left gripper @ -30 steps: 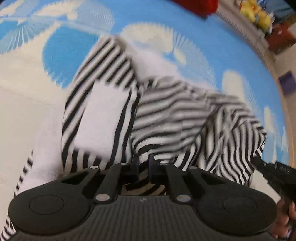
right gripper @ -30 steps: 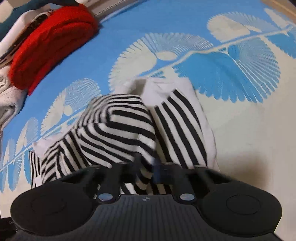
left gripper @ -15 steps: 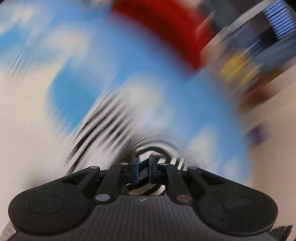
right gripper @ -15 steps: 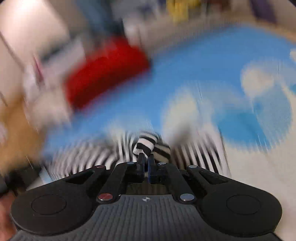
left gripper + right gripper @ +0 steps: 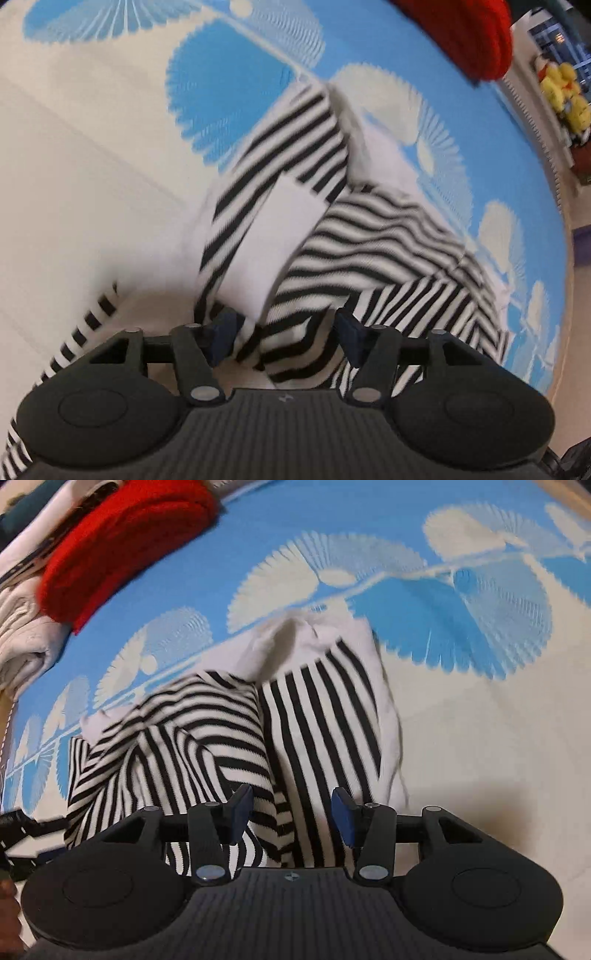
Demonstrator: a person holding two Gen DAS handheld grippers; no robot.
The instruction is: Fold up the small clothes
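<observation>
A small black-and-white striped garment (image 5: 369, 251) lies partly folded on a blue and cream patterned mat (image 5: 92, 166). In the left wrist view a white patch shows on its left half and a folded layer lies over the right half. My left gripper (image 5: 286, 332) is open, its blue-padded fingers apart just above the garment's near edge. In the right wrist view the same garment (image 5: 229, 738) lies below my right gripper (image 5: 291, 814), which is open too, with cloth between the fingers but not pinched.
A red folded garment (image 5: 122, 546) lies at the far left of the mat on a stack of pale clothes (image 5: 26, 635); it also shows in the left wrist view (image 5: 465, 33). Yellow toys (image 5: 561, 88) sit beyond the mat's right edge. The left gripper's edge (image 5: 14, 827) shows at left.
Both grippers were shut on the striped garment, swung it over quickly, and have now opened and let it go. The garment lies folded over on the mat.
</observation>
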